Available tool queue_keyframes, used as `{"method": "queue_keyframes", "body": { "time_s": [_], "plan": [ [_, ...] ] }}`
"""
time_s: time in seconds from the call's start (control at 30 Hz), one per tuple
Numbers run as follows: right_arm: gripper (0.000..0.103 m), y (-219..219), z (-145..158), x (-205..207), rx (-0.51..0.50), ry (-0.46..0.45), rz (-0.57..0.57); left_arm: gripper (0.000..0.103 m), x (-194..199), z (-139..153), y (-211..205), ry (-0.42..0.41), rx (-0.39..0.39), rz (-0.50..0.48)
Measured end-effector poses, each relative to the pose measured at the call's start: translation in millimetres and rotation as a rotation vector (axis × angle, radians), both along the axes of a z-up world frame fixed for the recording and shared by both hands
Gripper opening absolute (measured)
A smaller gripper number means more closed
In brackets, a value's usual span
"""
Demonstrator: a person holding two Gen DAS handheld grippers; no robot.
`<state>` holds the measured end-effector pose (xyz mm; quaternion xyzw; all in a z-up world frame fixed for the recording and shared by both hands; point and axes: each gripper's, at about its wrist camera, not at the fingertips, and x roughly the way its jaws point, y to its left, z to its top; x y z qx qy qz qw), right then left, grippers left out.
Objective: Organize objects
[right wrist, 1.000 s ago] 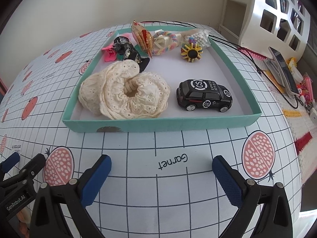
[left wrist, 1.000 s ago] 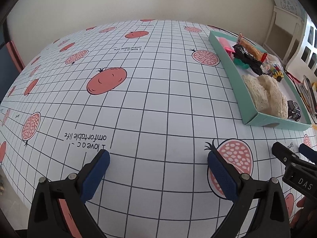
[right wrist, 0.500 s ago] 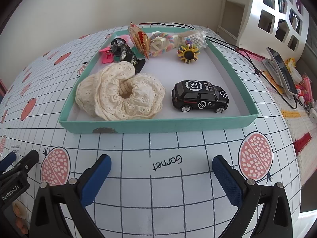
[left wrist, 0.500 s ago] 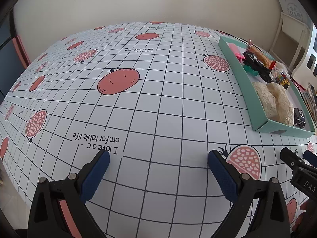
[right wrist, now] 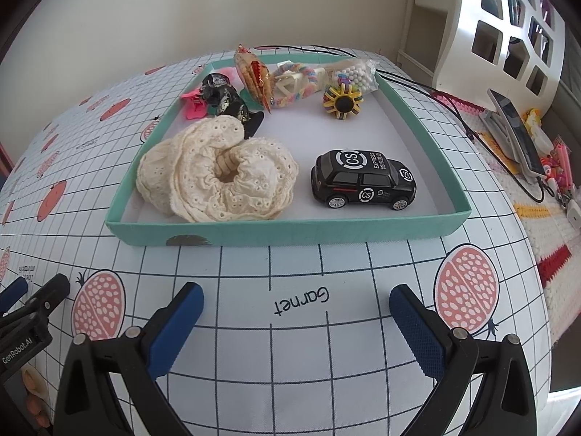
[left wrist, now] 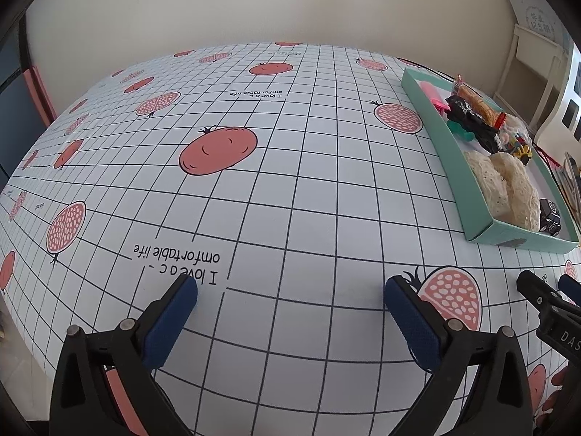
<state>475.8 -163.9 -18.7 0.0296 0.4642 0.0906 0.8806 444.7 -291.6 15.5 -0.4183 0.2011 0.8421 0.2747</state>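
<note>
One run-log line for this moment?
left gripper: open, empty | right gripper: open, empty | toy car, scrunchie: in tray

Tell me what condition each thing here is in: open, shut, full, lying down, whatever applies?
Left gripper: open, empty, above the tablecloth.
Right gripper: open, empty, facing the tray.
Shallow teal cardboard tray: lidless, partly filled.
Black toy car: upright on its wheels, side-on, in the tray.
Cream lace scrunchie: lying flat in the tray.
Pink hair claw clip: lying in the tray's far corner.
Striped round hair tie: lying in the tray.
</note>
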Motion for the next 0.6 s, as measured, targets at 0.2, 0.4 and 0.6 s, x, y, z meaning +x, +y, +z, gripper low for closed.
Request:
{"method": "queue_keyframes", "body": {
  "time_s": [0.2, 0.4, 0.6],
  "plan": [
    [0.103, -0.2, -0.1, 0.2, 0.001, -0.002, 0.0, 0.103, -0.4, -0.4, 0.4, 0.0, 0.001, 0.001],
    [0.103, -0.2, 0.2, 0.4, 0.002, -0.003, -0.006, 0.103, -1.0, -0.6, 0.0, 0.0, 0.0, -0.001],
    [0.103, -0.1, 0.1, 0.4, 0.003, -0.006, -0.01, 0.103, -0.5, -0.8, -0.3, 0.001, 0.0, 0.003]
  ]
}}
